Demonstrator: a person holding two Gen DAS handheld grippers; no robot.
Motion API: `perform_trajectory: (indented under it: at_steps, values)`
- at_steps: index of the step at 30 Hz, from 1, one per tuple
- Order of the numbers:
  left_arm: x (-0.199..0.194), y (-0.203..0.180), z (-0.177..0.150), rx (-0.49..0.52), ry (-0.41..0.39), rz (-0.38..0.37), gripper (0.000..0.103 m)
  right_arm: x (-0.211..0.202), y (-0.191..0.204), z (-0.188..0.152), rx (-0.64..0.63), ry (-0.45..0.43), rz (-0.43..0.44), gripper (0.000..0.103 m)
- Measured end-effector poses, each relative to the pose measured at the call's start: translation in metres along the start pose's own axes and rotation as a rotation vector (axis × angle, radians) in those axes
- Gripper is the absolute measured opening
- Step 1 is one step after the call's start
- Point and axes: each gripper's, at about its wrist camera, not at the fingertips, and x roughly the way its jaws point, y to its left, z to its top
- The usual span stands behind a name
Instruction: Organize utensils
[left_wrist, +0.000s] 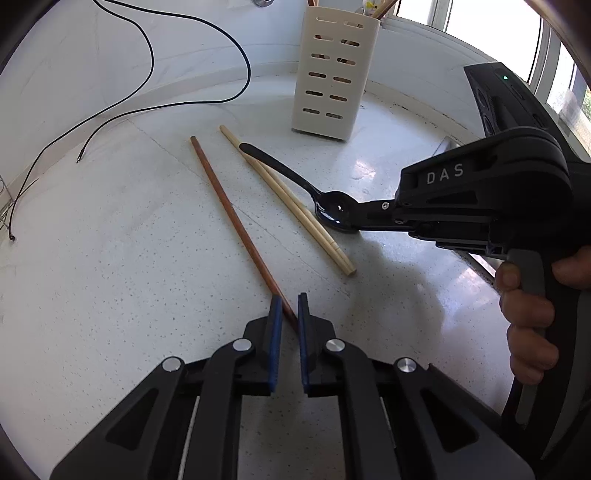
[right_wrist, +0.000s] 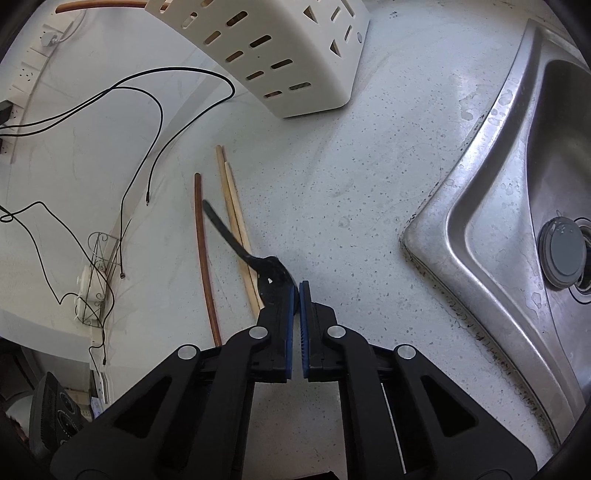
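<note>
Brown chopstick (left_wrist: 236, 221): light, stiff, slim; left hand-held gripper (left_wrist: 288, 310) pinches its near end.
Black spoon (right_wrist: 258, 258): smooth, slippery; right hand-held gripper (right_wrist: 297, 295) pinches its bowl.

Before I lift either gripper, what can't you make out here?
- Brown chopstick tip: left wrist view, behind the left gripper.
- Spoon bowl edge: right wrist view, under the right gripper.
- Holder contents: both views, cut off by the top edge.
</note>
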Motion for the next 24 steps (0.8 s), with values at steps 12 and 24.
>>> perform_trajectory:
  at_steps: [12,24]
  values:
    - [-0.028,0.022,0.006,-0.046,-0.098,0.032,0.004,-0.021,0.006,0.004,-0.067,-0.092,-0.062,0.003]
    - [-0.092,0.037,0.057,-0.035,-0.329,0.069,0.000,-0.067,0.024,0.012,-0.238,-0.246,-0.199,0.003]
